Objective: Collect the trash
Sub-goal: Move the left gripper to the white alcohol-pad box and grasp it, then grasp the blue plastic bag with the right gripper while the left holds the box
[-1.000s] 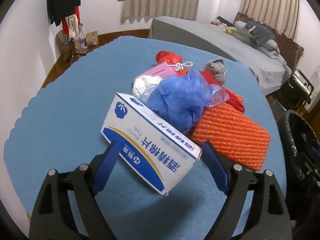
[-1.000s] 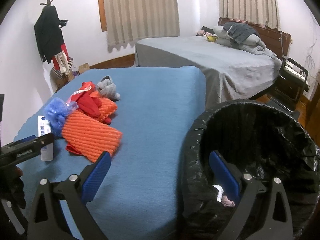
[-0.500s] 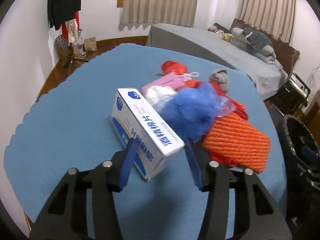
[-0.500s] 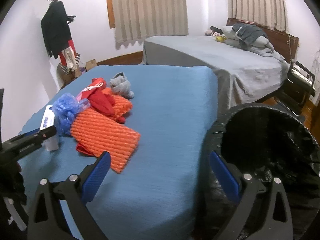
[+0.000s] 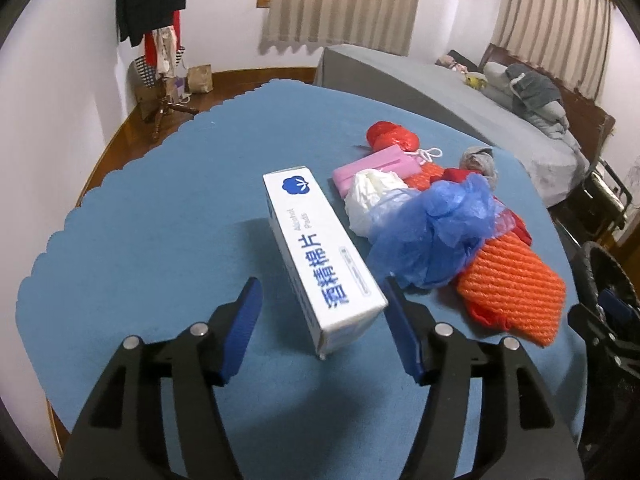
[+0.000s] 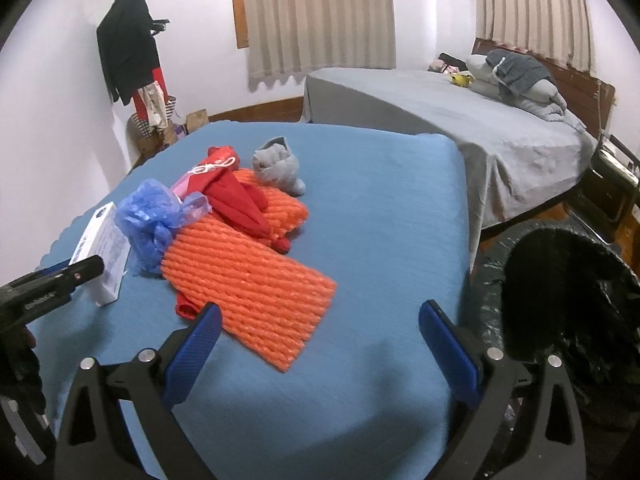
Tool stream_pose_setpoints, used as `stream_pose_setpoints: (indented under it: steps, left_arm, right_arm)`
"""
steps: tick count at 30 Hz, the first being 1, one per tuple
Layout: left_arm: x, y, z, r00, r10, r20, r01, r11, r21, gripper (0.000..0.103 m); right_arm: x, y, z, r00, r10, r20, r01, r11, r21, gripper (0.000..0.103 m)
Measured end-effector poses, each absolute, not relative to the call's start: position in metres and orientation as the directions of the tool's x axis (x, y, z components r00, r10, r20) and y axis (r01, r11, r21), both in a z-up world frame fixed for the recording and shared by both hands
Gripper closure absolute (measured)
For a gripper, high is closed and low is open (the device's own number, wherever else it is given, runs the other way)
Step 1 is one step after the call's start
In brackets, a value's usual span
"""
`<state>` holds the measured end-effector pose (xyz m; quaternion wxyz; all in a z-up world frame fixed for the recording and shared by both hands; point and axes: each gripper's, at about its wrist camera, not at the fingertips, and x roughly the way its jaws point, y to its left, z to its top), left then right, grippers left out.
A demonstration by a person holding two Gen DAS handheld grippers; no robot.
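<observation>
Now the left gripper (image 5: 322,322) straddles the near end of the white box (image 5: 320,256), its jaws having just widened, pads clear of the cardboard. Ahead of the box lies the blue bag (image 5: 434,232). A good grasp likely squares both pads on the box's long sides before closing. The right gripper (image 6: 320,346) hangs open, empty, right of the box, beside the bin (image 6: 560,300).

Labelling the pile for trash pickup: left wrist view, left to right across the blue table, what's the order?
White alcohol pads box → white crumpled bag → blue plastic bag → orange foam netting → black-lined trash bin at the right edge.
</observation>
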<state>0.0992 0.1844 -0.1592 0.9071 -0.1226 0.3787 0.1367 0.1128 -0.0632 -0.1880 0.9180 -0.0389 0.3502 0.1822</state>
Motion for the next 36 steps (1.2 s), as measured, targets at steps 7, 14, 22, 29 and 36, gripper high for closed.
stream_pose_setpoints:
  steps: [7, 14, 22, 29, 36]
  left_arm:
    - [0.11, 0.19, -0.172, 0.664, 0.169, -0.729, -0.365, 0.924, -0.118, 0.064]
    - [0.1, 0.207, -0.156, 0.699, 0.152, -0.699, -0.347, 0.927, -0.146, 0.074]
    - [0.091, 0.232, -0.143, 0.698, 0.201, -0.687, -0.386, 0.914, -0.126, 0.074]
    - [0.085, 0.247, -0.137, 0.699, 0.229, -0.677, -0.405, 0.907, -0.112, 0.074]
    - [0.08, 0.254, -0.131, 0.707, 0.236, -0.667, -0.405, 0.908, -0.109, 0.074]
  right_arm:
    - [0.118, -0.054, -0.185, 0.685, 0.326, -0.652, -0.375, 0.924, 0.068, 0.01]
    - [0.121, -0.022, -0.165, 0.669, 0.431, -0.605, -0.453, 0.882, 0.127, 0.012]
    - [0.128, 0.035, -0.158, 0.625, 0.512, -0.589, -0.548, 0.825, 0.136, 0.012]
    - [0.139, 0.072, -0.168, 0.584, 0.513, -0.629, -0.584, 0.804, 0.113, 0.013]
    - [0.147, 0.086, -0.178, 0.505, 0.534, -0.678, -0.639, 0.759, 0.122, 0.061]
